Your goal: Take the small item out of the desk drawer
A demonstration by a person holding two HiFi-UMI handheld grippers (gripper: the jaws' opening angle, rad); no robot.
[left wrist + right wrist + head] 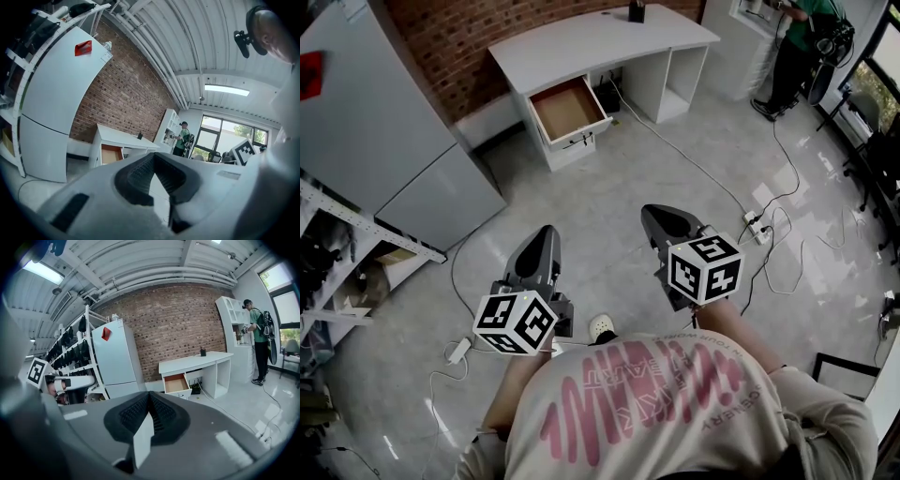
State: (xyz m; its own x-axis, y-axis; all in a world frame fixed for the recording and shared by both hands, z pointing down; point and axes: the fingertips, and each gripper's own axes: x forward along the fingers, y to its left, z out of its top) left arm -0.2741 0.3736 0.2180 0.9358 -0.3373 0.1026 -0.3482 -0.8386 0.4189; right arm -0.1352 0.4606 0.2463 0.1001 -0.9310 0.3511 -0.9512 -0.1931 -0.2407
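Note:
The white desk (600,42) stands far ahead against the brick wall, its drawer (567,108) pulled open with a bare brown inside; I make out no small item in it from here. Both grippers hang over the floor, well short of the desk. My left gripper (544,236) points toward it with jaws together and nothing held. My right gripper (658,216) is likewise shut and empty. The left gripper view shows the drawer (111,153) beyond the left gripper (154,161). The right gripper view shows the drawer (176,383) above the right gripper (149,399).
A tall white fridge (384,122) stands left of the desk, with a shelf rack (337,272) nearer on the left. Cables and a power strip (755,225) lie on the floor at right, another strip (457,350) at left. A person in green (802,37) stands at the back right.

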